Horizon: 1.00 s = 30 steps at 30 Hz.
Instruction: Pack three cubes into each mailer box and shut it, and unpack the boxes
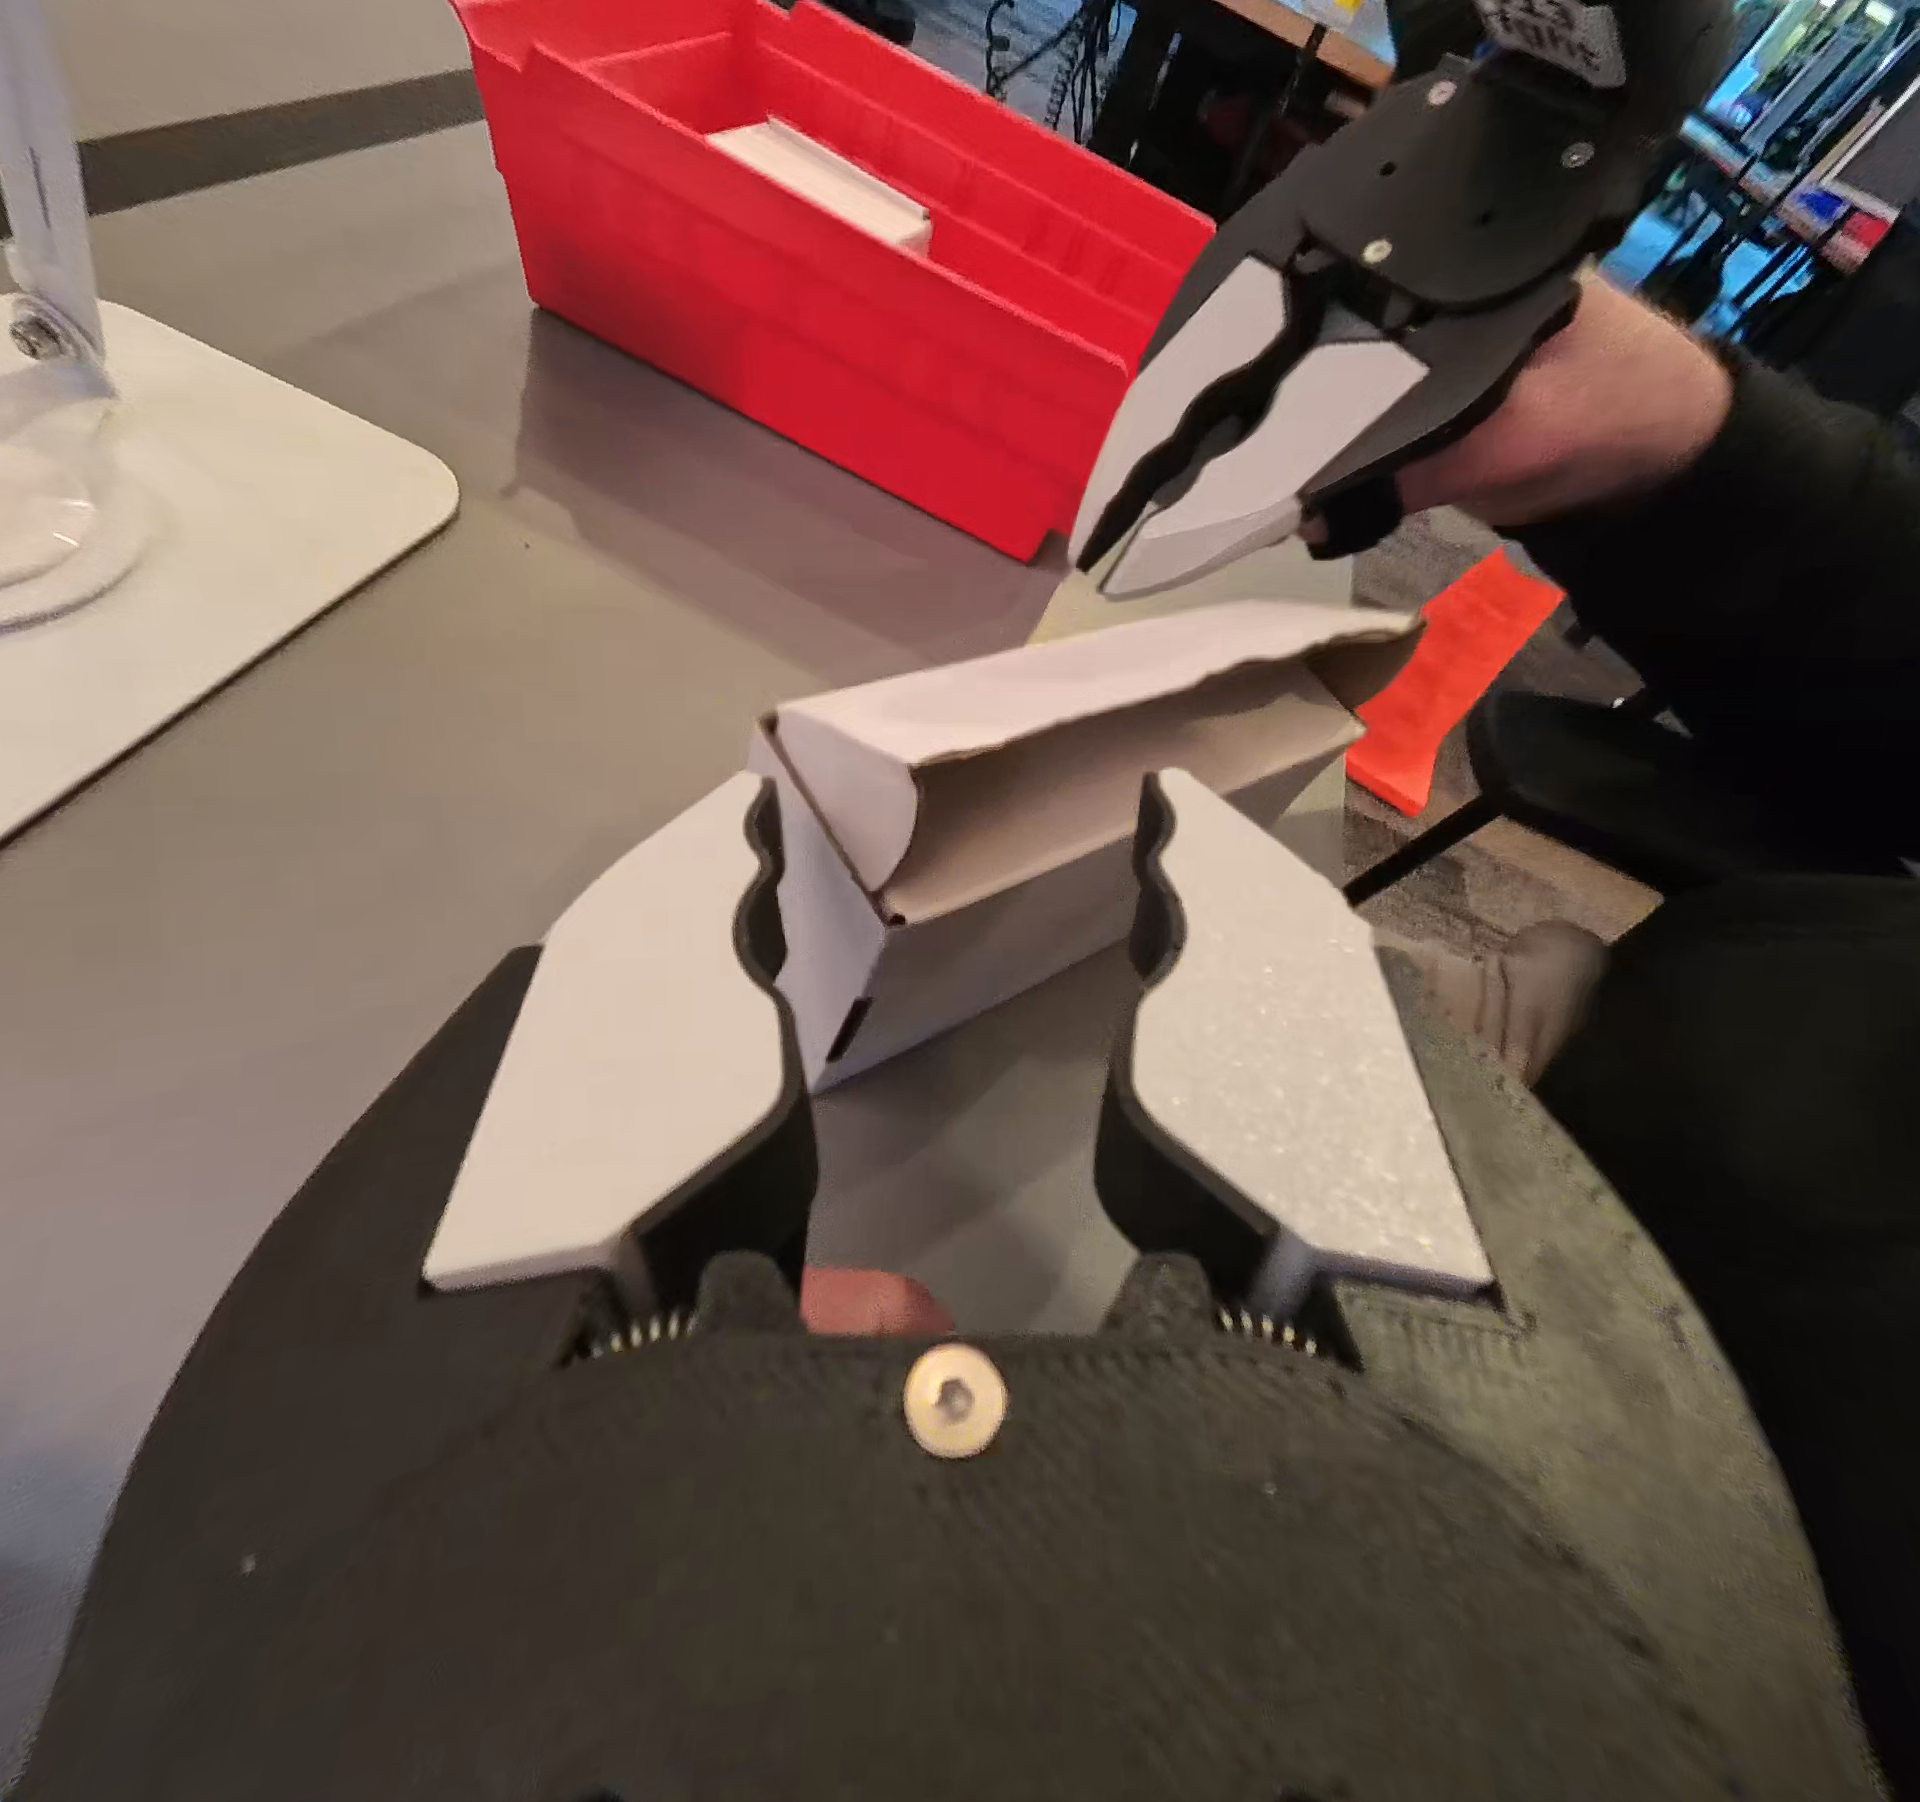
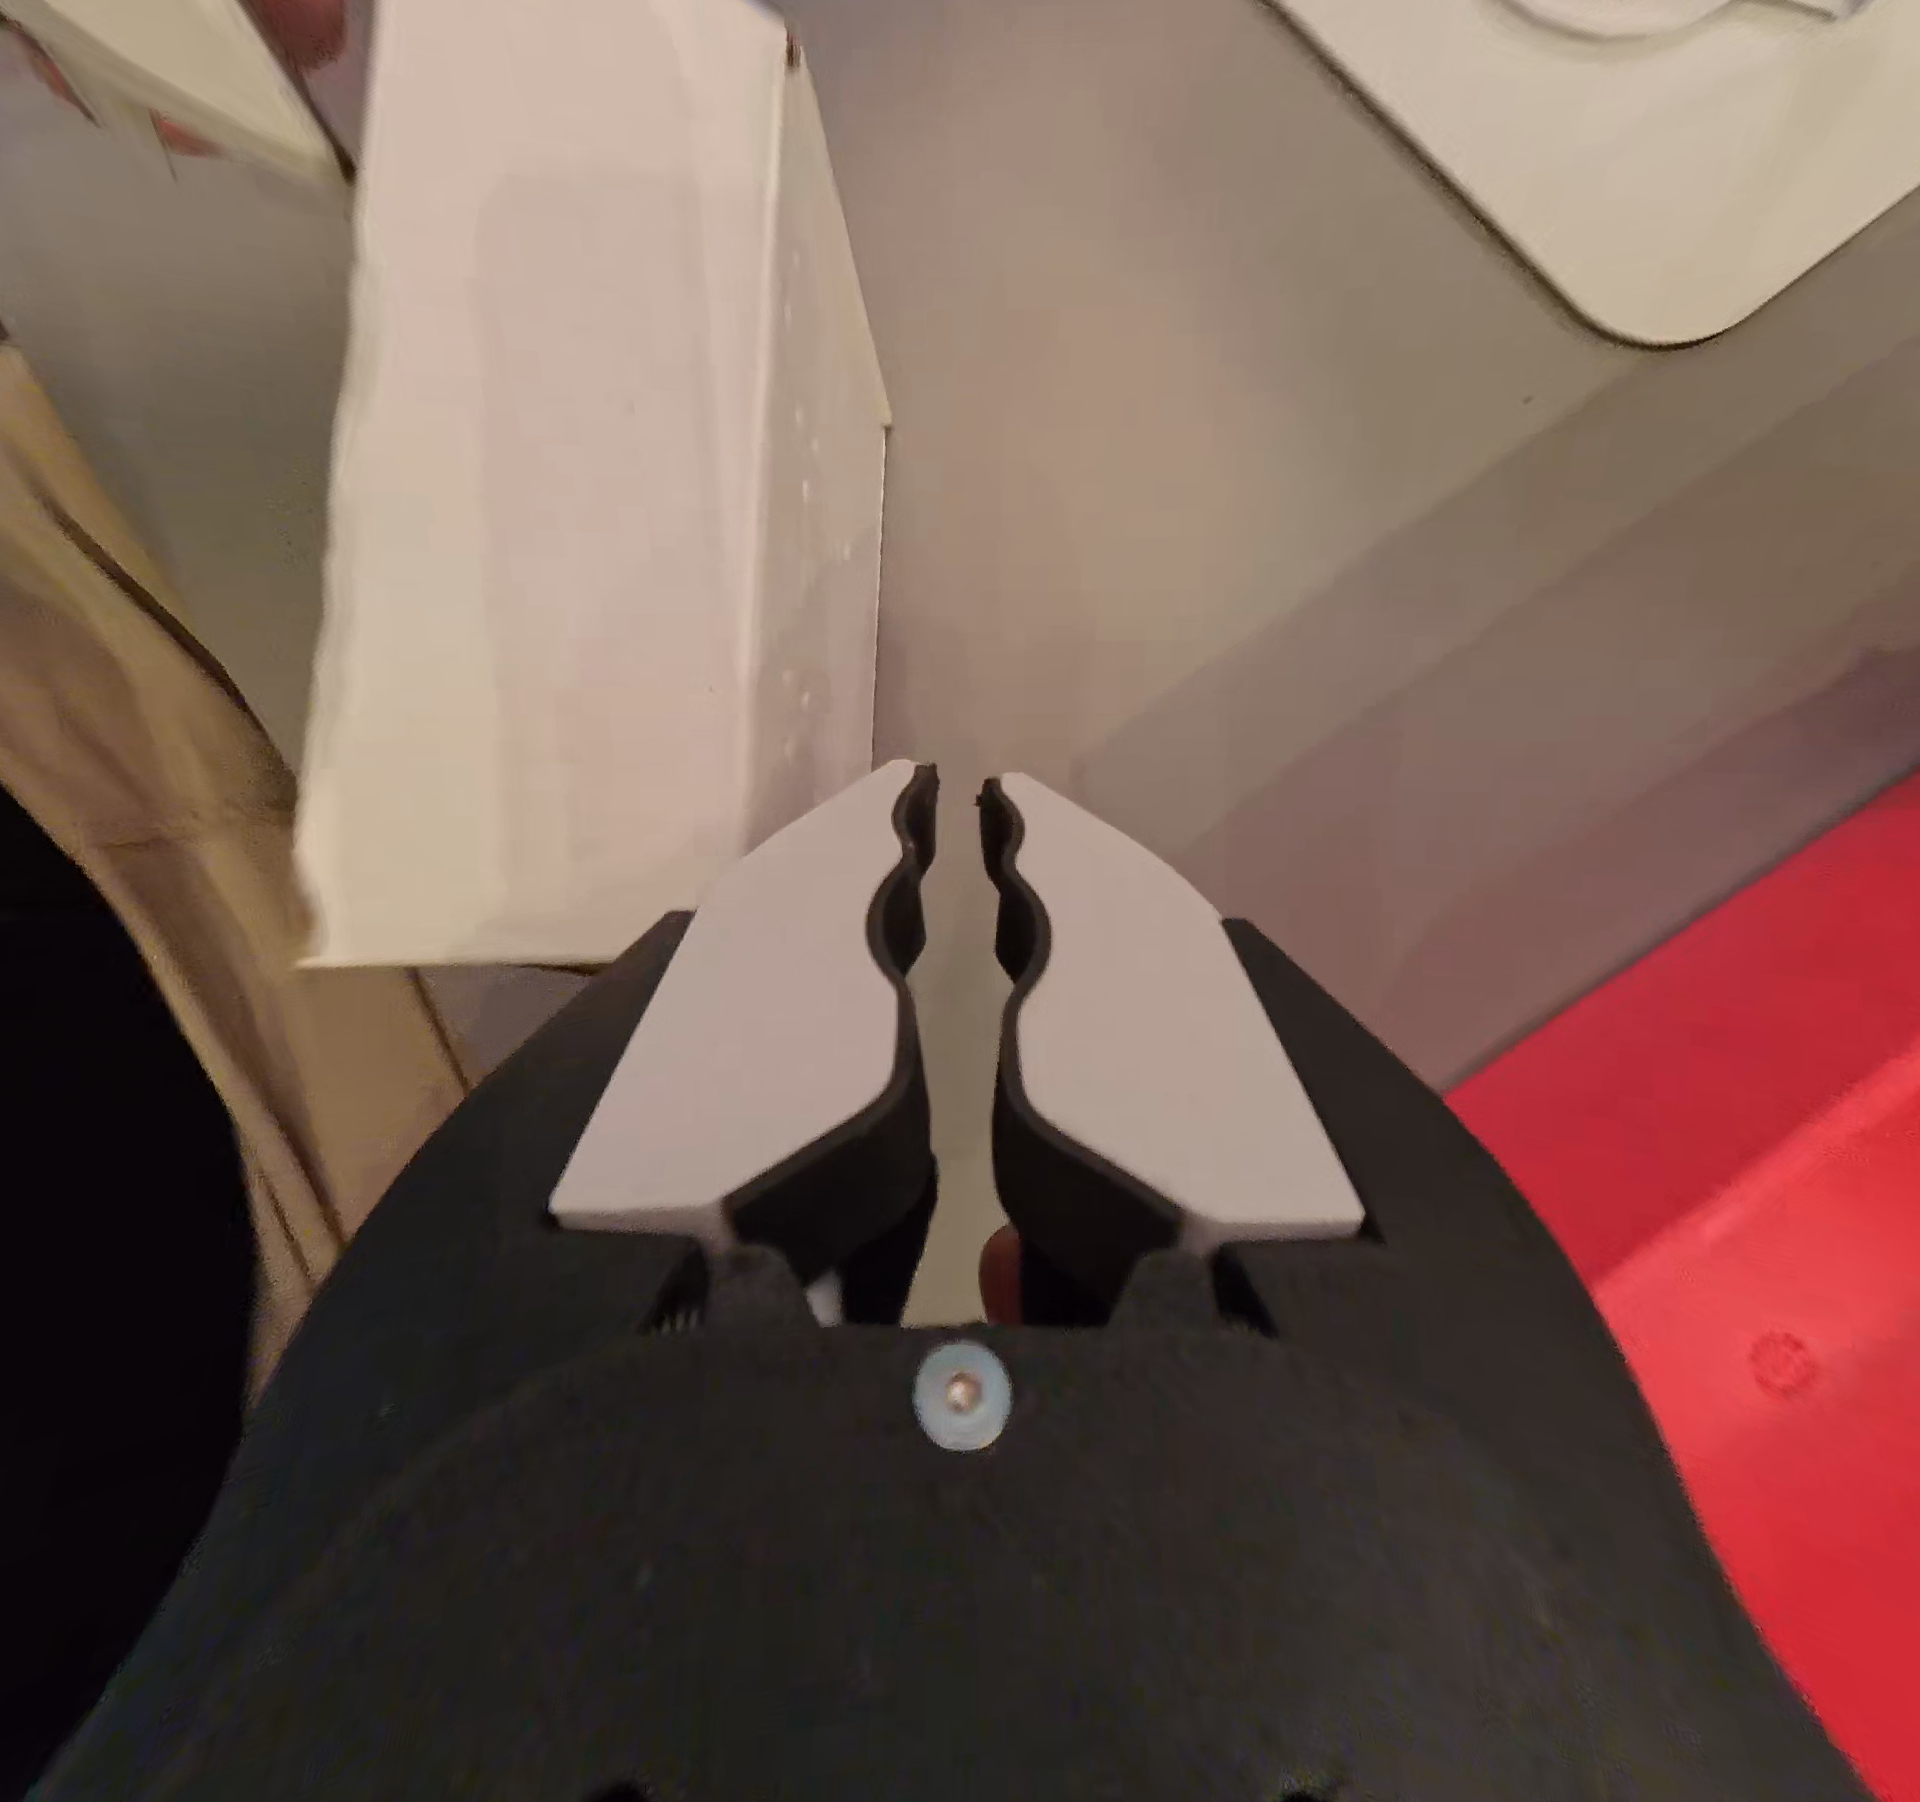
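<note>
Mailer box (image 1: 1039, 744): white outside, brown cardboard inside the lid flap.
Bin (image 1: 810, 298): plain red; white box (image 1: 821, 178) within.
Worktop (image 1: 312, 921): matte grey, with 1 darker grey band toward its far edge.
Stand base (image 1: 156, 526): off-white, at the worktop's left edge.
Left gripper (image 1: 956, 838): black body, light grey finger faces, black wavy inner pads.
Right gripper (image 2: 958, 786): same black and light grey.
Orange-red piece (image 1: 1444, 682): beyond the worktop's right edge.

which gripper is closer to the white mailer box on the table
Left. The left gripper has its open jaws straddling the near end of the white mailer box. The right gripper hovers just above the box's raised lid, jaws nearly closed and empty.
</note>
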Motion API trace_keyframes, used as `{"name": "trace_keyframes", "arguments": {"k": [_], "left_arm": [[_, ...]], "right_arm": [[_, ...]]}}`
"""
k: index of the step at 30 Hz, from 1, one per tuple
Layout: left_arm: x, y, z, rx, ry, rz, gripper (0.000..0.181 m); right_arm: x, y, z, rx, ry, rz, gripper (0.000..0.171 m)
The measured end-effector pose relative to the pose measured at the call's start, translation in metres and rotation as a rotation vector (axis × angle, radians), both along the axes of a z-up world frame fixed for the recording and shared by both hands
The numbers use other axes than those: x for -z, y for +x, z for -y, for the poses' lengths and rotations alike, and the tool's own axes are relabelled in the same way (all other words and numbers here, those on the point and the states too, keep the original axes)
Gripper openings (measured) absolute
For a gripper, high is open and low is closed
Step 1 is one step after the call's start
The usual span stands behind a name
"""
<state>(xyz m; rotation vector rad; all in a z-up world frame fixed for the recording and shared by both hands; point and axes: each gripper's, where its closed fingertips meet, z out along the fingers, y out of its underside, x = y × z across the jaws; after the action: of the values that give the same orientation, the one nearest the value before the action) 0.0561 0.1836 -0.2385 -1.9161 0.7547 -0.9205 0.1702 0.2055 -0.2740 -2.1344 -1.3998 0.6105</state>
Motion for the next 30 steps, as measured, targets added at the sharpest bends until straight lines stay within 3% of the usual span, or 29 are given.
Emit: {"name": "trace_keyframes", "arguments": {"k": [1, 5, 9, 12, 17, 23, 25, 27, 30], "left_arm": [[-0.005, -0.002, -0.004, -0.014, 0.005, 0.020, 0.064], [-0.027, -0.006, -0.019, -0.062, -0.032, 0.146, 0.061], [-0.002, 0.004, -0.021, -0.034, -0.070, 0.000, 0.057], [0.011, 0.006, -0.017, -0.042, -0.145, 0.010, 0.055], [0.021, 0.005, -0.014, -0.037, -0.137, 0.028, 0.053], [0.028, 0.011, -0.023, -0.079, -0.105, 0.176, 0.053], [0.024, 0.010, -0.023, -0.092, -0.091, 0.156, 0.051], [0.022, 0.005, -0.023, -0.094, -0.082, 0.099, 0.061], [0.023, 0.001, -0.020, -0.061, -0.108, 0.081, 0.065]], "right_arm": [[-0.010, 0.001, 0.000, 0.015, -0.013, -0.046, 0.011], [-0.039, -0.002, 0.023, -0.015, -0.203, -0.204, 0.042], [-0.027, -0.009, 0.040, -0.043, -0.310, -0.170, 0.052], [-0.022, -0.014, 0.048, -0.067, -0.359, -0.165, 0.060], [-0.013, -0.017, 0.053, -0.107, -0.338, -0.105, 0.055], [-0.012, -0.014, 0.050, -0.103, -0.295, -0.133, 0.034], [-0.013, -0.013, 0.049, -0.075, -0.317, -0.155, 0.037], [-0.015, -0.008, 0.052, -0.066, -0.323, -0.141, 0.055], [-0.014, -0.007, 0.065, -0.072, -0.364, -0.126, 0.059]]}}
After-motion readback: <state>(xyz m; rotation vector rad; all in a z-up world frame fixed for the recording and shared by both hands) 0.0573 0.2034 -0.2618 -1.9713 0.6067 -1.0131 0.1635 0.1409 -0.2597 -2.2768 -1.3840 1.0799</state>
